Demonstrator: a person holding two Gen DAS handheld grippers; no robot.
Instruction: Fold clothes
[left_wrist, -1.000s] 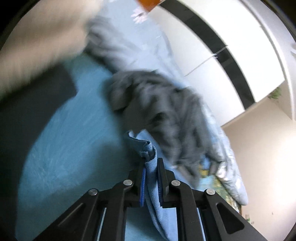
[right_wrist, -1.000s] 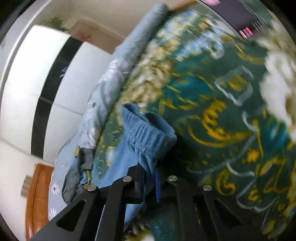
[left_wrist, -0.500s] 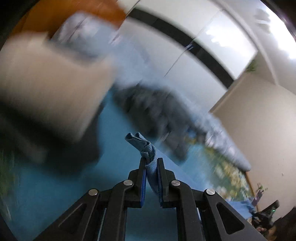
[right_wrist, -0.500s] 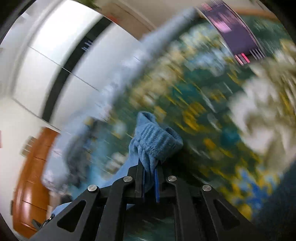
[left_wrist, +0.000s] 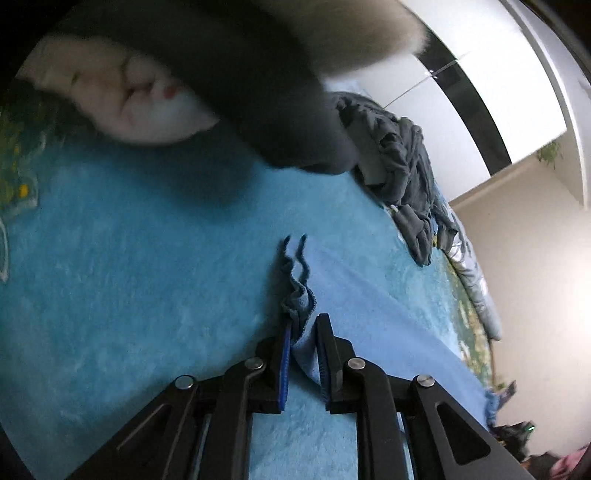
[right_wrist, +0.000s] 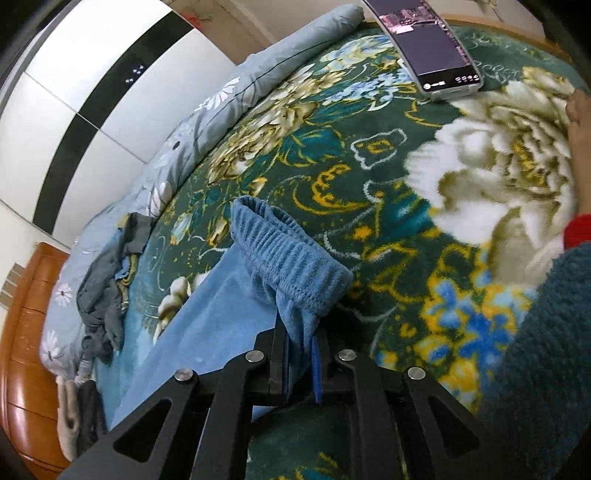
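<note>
The blue garment (right_wrist: 221, 314) lies spread on the bed (right_wrist: 369, 166). The right gripper (right_wrist: 301, 365) pinches its ribbed waistband (right_wrist: 288, 254); the left gripper (left_wrist: 303, 354) pinches a crumpled corner. Grey clothes (left_wrist: 402, 166) are heaped near the bed's far edge, beside a phone (right_wrist: 436, 55).

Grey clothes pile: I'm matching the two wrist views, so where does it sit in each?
Left wrist: grey clothes pile upper right, past the blue garment.
Right wrist: the pile at left, beside the headboard.
Shared landmark: the white wardrobe with a black stripe.
</note>
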